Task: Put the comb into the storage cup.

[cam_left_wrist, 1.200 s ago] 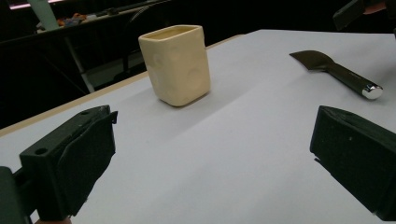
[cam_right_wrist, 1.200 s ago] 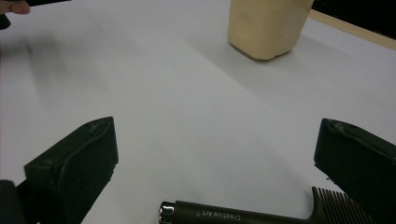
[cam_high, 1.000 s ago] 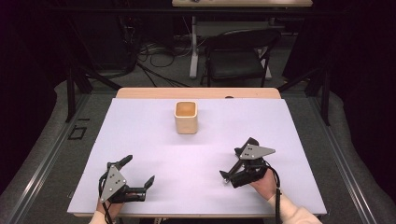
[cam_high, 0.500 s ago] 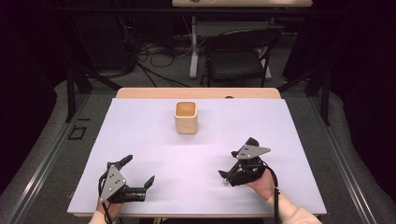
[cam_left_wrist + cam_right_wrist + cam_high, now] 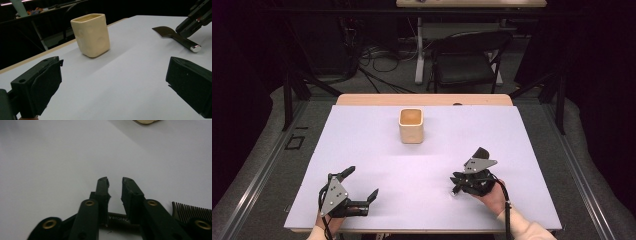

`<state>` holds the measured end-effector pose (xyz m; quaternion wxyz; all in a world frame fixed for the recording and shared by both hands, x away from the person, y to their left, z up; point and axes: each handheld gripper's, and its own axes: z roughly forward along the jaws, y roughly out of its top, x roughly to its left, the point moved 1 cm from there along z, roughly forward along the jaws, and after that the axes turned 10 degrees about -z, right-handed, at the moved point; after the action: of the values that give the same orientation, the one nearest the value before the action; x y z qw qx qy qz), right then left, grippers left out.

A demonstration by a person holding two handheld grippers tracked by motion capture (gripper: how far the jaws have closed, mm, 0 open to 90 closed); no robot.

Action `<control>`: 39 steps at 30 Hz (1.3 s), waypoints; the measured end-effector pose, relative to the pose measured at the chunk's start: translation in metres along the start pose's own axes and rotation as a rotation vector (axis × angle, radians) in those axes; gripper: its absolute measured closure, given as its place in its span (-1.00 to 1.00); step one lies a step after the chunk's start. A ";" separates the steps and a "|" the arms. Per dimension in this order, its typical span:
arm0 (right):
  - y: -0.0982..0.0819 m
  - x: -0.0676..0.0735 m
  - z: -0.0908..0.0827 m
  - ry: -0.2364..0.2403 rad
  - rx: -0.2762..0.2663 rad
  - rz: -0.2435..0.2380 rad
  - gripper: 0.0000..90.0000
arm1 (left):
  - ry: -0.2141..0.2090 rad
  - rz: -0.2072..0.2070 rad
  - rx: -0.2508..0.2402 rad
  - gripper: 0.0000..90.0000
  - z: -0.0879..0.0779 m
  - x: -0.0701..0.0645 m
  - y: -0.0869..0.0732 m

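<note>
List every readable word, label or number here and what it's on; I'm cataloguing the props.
"eative A": white print on the black handle of the comb, between the jaws of the right gripper; the start is hidden behind a jaw and the rest behind the other.
Cup: no writing seen.

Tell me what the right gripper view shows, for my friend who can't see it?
The right claw has just been closing, and its two black jaws now pinch the thin dark handle of a comb lying flat on the white table. The comb's teeth stick out at the lower right, and the bottom edge of a cream cup peeks in at the top.
</note>
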<state>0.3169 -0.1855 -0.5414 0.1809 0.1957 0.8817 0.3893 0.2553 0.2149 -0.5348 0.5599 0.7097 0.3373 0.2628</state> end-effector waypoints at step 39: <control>-0.015 0.011 -0.012 0.010 0.174 -0.022 1.00 | 0.034 -0.007 0.039 -1.00 0.007 0.004 -0.001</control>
<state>0.2988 -0.1963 -0.5469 0.1628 0.1992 0.9152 0.3102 0.2628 0.2138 -0.5375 0.5413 0.7147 0.3543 0.2661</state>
